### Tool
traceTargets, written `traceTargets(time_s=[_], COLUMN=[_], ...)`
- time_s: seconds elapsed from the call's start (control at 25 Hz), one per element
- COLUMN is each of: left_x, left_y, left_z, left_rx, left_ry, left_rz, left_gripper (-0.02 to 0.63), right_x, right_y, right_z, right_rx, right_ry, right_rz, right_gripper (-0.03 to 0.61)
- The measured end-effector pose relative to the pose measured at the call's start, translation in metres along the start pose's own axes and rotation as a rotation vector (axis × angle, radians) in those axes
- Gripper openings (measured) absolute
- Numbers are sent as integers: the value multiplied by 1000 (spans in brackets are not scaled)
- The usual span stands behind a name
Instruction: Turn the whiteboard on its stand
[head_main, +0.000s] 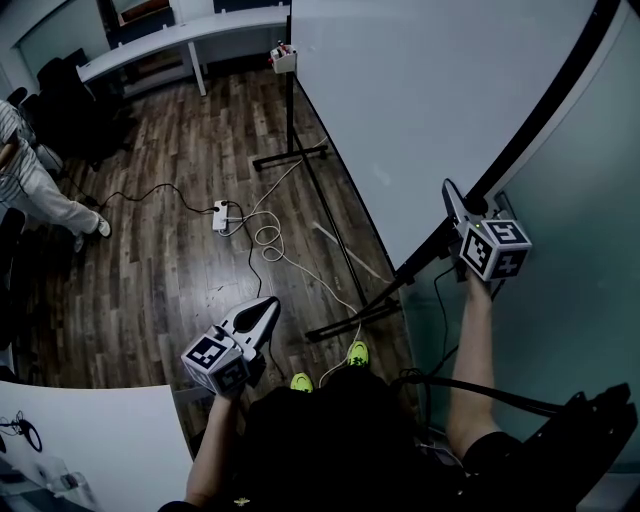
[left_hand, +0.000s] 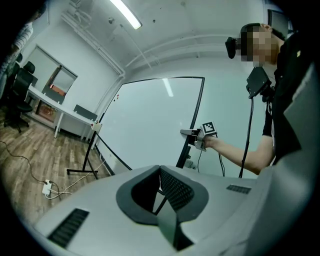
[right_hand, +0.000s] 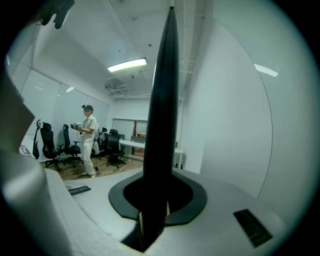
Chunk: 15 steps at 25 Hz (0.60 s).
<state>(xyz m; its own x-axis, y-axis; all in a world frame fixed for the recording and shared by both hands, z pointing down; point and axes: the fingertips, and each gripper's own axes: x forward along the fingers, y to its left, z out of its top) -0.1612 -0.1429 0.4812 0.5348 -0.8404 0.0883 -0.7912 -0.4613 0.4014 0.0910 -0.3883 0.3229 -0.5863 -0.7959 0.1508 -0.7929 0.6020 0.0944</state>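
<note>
The whiteboard (head_main: 420, 90) stands on its black stand at the right of the head view, its black frame edge (head_main: 540, 120) running diagonally. My right gripper (head_main: 455, 200) is raised and shut on that edge. In the right gripper view the dark frame bar (right_hand: 162, 125) passes straight up between the jaws, with the white board face (right_hand: 225, 125) beside it. My left gripper (head_main: 268, 308) hangs low over the floor, apart from the board, jaws together with nothing in them. The left gripper view shows the board (left_hand: 150, 125) and my right gripper (left_hand: 187, 133) on its edge.
The stand's feet (head_main: 345, 320) spread over the wood floor, where a white cable (head_main: 265, 240) and a power strip (head_main: 222, 213) lie. A person (head_main: 40, 190) stands at the far left near office chairs (head_main: 70, 100). A long desk (head_main: 180, 40) lines the back; a white table (head_main: 90, 440) is at my left.
</note>
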Motion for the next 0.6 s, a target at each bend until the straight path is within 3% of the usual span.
traceTargets(time_s=[0.24, 0.6], left_x=[2, 7], left_y=[2, -2], left_z=[2, 10], left_rx=[3, 18], left_ry=[3, 12], left_rz=[-8, -66], left_gripper=[14, 14], right_x=[1, 0], right_y=[0, 1], right_z=[-2, -4], right_rx=[6, -23], right_ry=[-20, -5], right_rz=[2, -79], right_gripper=[64, 66])
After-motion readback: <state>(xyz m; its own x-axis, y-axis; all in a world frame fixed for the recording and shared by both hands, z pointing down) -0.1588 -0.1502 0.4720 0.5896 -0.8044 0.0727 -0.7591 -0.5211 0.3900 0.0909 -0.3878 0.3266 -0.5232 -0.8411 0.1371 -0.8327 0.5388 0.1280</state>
